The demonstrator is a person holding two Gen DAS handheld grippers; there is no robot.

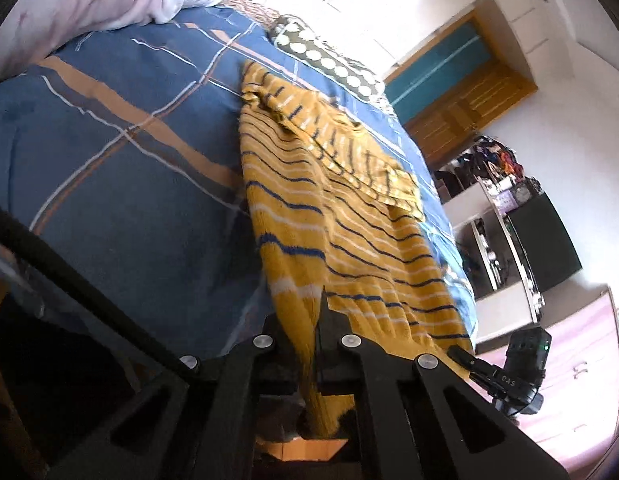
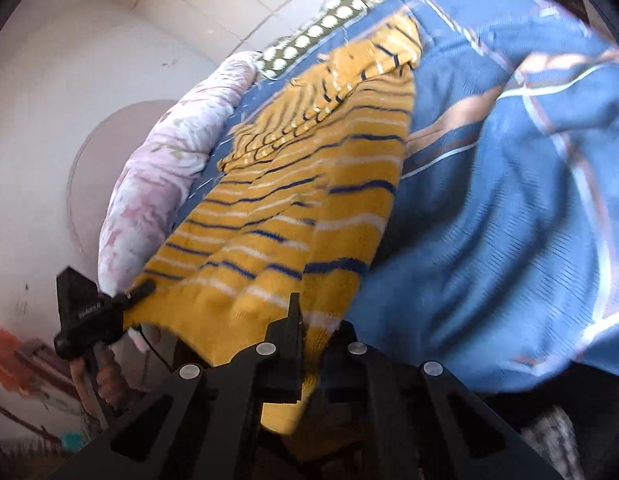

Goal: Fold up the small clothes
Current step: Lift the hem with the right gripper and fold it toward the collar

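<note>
Both claws are clamped on the near hem of the yellow striped sweater: left gripper on one corner, right gripper on the other, hem lifted off the bed. Beyond that the body lies flat along the blue plaid cover, with one sleeve already folded in across it. Judging by that, it's early-to-mid fold: bottom-to-top fold remains; pillow and pink quilt sit past the collar.
</note>
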